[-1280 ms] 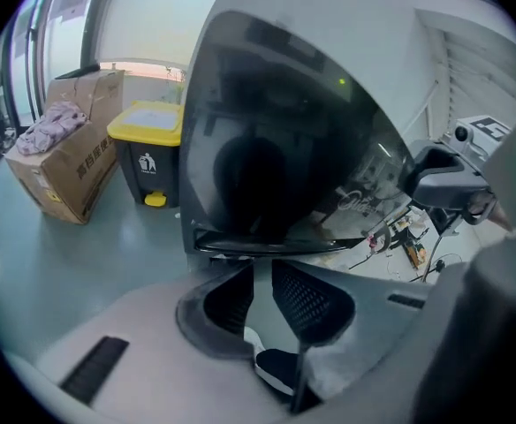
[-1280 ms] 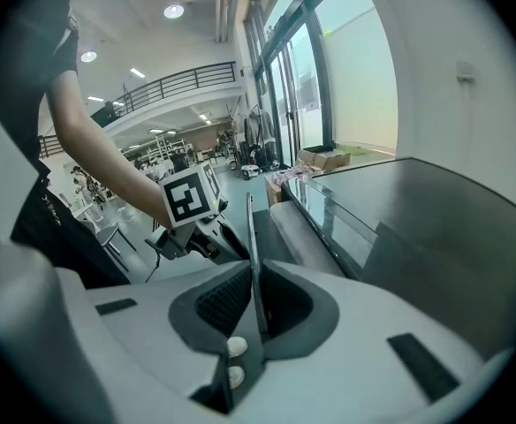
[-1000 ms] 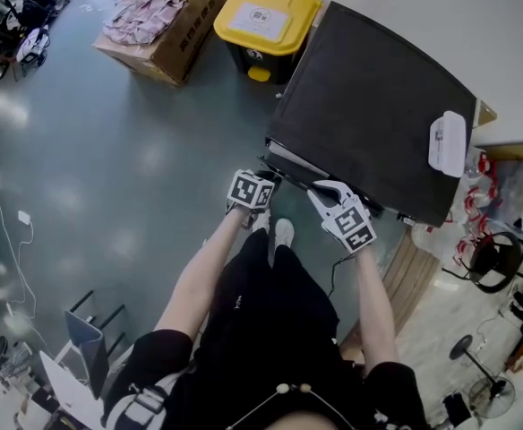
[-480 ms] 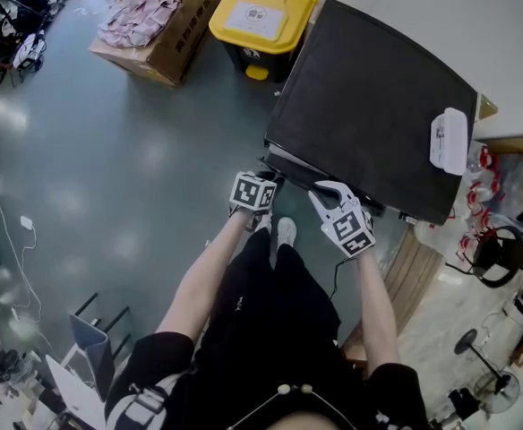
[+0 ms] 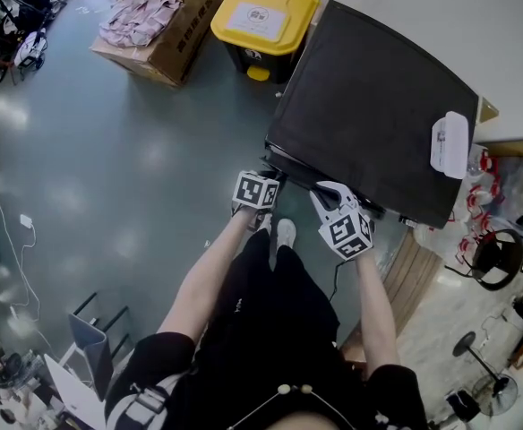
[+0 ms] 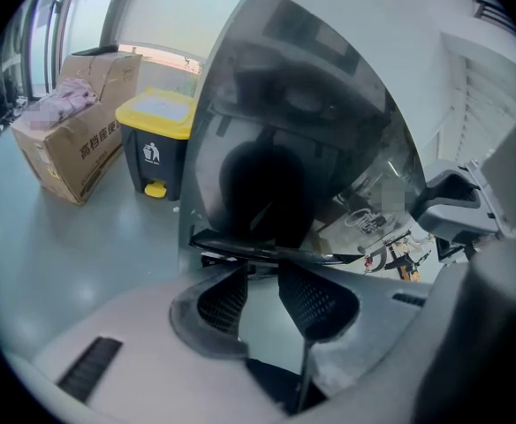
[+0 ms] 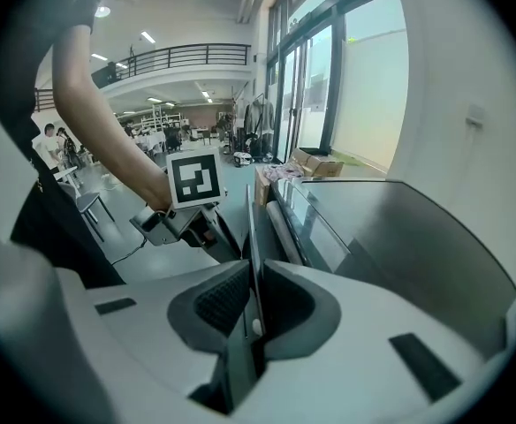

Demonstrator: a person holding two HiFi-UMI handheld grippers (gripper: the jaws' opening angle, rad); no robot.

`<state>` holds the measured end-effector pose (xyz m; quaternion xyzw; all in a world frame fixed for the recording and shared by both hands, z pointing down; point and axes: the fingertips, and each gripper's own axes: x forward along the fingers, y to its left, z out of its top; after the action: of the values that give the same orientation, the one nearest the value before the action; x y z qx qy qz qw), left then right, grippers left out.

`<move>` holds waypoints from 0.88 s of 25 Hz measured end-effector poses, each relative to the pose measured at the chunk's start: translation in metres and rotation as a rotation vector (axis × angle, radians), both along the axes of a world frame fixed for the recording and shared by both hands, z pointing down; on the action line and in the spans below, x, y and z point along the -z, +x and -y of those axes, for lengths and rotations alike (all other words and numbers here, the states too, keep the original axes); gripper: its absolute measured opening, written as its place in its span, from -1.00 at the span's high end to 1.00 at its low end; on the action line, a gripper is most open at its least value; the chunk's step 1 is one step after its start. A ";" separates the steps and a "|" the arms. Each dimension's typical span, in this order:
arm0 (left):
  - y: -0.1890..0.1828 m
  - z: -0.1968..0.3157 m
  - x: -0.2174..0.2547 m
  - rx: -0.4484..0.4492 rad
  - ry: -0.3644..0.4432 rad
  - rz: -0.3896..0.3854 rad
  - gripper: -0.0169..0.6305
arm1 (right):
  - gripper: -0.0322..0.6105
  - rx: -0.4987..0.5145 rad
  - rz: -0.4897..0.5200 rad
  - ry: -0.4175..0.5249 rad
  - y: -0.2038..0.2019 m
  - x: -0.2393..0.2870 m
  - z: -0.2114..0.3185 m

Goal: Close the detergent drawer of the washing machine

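Your left gripper (image 6: 262, 276) has just been opening since the earlier frame. Its jaws now stand wide apart, nothing pressed between the pads, with the tips at the machine's dark front edge. Neither hand has otherwise shifted. Your right gripper (image 7: 254, 281) is clamped on the detergent drawer (image 7: 248, 215). The drawer's thin dark panel runs edge-on between the pads, just beside the front of the washing machine (image 5: 378, 106) at your 1 o'clock. Farther out, a yellow-lidded bin (image 5: 263, 16) sits at 12 o'clock and a cardboard box (image 5: 167, 38) at 11.
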<state>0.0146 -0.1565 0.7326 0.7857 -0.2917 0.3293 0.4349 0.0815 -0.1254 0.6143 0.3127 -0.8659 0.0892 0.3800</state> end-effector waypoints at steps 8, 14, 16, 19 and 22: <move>0.000 0.003 -0.002 0.022 -0.002 -0.003 0.61 | 0.69 -0.049 -0.059 0.088 -0.001 0.000 0.003; 0.000 0.009 -0.001 0.045 -0.014 -0.016 0.61 | 0.67 -0.068 -0.131 0.168 -0.001 0.001 0.007; 0.002 0.010 -0.001 0.063 -0.018 -0.032 0.61 | 0.66 -0.073 -0.147 0.184 0.001 0.001 0.009; 0.004 0.013 -0.001 0.082 -0.023 -0.038 0.61 | 0.66 -0.075 -0.168 0.198 0.004 0.001 0.011; 0.006 0.017 0.000 0.094 -0.026 -0.052 0.61 | 0.67 -0.080 -0.174 0.237 0.005 0.007 0.014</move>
<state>0.0203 -0.1735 0.7327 0.7739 -0.3126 0.2915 0.4673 0.0867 -0.1397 0.6069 0.3962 -0.8210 -0.0259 0.4102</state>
